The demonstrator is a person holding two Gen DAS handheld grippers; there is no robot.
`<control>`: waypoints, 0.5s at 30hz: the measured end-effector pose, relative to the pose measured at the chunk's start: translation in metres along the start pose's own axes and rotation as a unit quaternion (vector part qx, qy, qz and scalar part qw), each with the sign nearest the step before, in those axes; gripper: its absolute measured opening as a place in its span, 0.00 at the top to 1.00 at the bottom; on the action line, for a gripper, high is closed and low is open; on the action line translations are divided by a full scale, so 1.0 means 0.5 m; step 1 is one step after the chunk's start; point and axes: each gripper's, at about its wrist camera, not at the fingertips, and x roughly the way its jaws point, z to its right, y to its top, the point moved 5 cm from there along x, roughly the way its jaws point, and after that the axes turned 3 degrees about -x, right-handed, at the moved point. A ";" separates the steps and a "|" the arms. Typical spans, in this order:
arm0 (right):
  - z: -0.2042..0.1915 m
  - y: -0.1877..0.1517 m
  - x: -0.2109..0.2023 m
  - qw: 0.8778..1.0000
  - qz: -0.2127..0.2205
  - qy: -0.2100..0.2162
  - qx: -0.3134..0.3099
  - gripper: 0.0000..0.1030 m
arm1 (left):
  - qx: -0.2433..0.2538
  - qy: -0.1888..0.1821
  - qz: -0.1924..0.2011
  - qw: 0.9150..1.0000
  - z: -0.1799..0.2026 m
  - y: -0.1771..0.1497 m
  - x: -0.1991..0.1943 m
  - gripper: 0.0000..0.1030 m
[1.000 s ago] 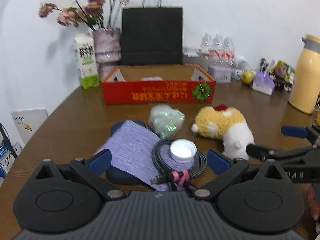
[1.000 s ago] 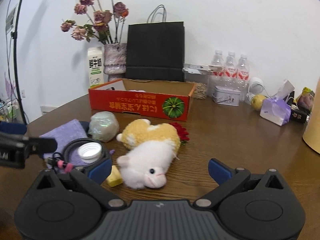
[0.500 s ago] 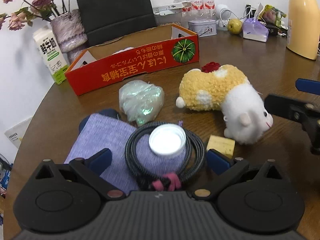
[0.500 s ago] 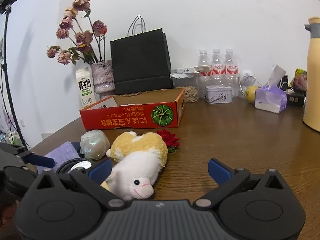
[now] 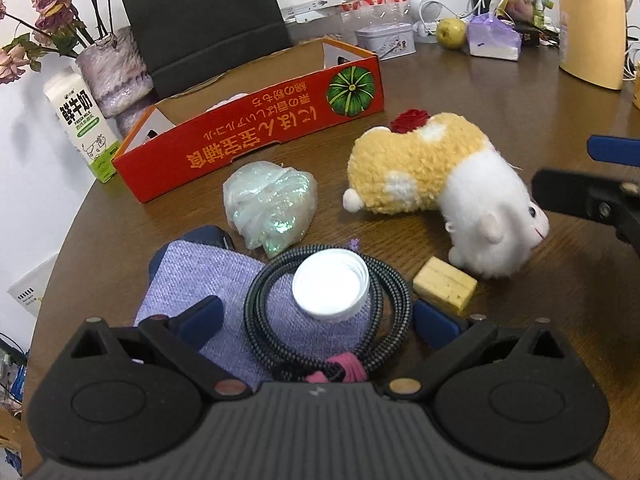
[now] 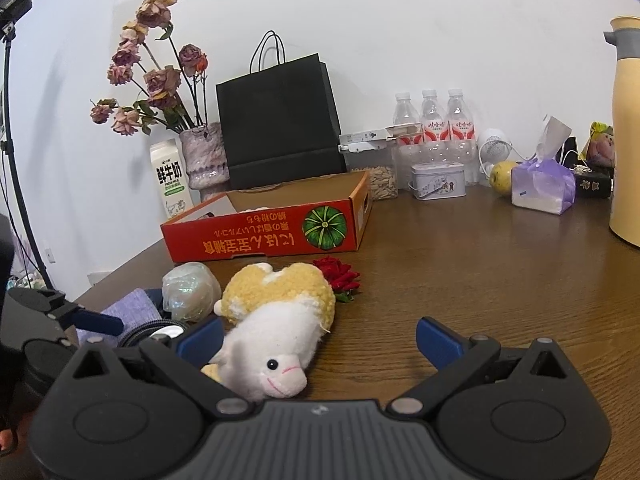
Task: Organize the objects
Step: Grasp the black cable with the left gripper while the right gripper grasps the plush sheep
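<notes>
My left gripper (image 5: 316, 318) is open, its blue pads either side of a coiled black cable (image 5: 328, 308) with a white cap (image 5: 330, 286) in its middle, both lying on a purple cloth (image 5: 208, 280). Beyond them sit an iridescent wrapped bundle (image 5: 270, 208), a yellow block (image 5: 445, 285) and a yellow-and-white plush toy (image 5: 436, 184). My right gripper (image 6: 320, 338) is open just above the plush toy (image 6: 276, 320), whose head lies between the fingers. A red cardboard box (image 6: 264, 232) stands behind, open at the top.
A black paper bag (image 6: 280, 120), a vase of dried flowers (image 6: 202, 156), a milk carton (image 6: 170, 178), water bottles (image 6: 432, 120), a tin (image 6: 438, 180), a tissue pack (image 6: 542, 188) and a yellow thermos (image 6: 626, 132) line the back. A red rose (image 6: 338, 276) lies by the plush.
Both grippers have closed in: the left now looks down steeply on the cable and cap, and the right has come nearer the plush toy, whose head now lies between its fingers.
</notes>
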 end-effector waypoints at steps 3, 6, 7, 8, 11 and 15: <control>0.001 0.000 0.000 1.000 0.000 -0.001 0.001 0.00 | -0.009 -0.002 0.003 1.000 -0.001 0.006 0.008 0.00; 0.001 0.000 0.002 1.000 -0.002 -0.002 0.001 0.00 | -0.015 -0.003 0.005 1.000 -0.003 0.006 0.011 0.00; 0.001 -0.001 0.002 1.000 -0.002 -0.002 0.001 0.00 | -0.014 0.000 0.004 1.000 -0.002 0.007 0.010 0.00; 0.001 -0.001 0.002 1.000 -0.002 -0.002 0.001 0.00 | -0.012 0.003 0.001 1.000 -0.001 0.007 0.009 0.00; 0.002 -0.001 0.003 1.000 -0.004 -0.003 0.002 0.00 | -0.005 0.013 -0.008 1.000 -0.001 0.009 0.007 0.00; 0.003 -0.001 0.005 1.000 -0.005 -0.004 0.003 0.00 | -0.004 0.020 -0.014 1.000 -0.005 0.008 0.007 0.00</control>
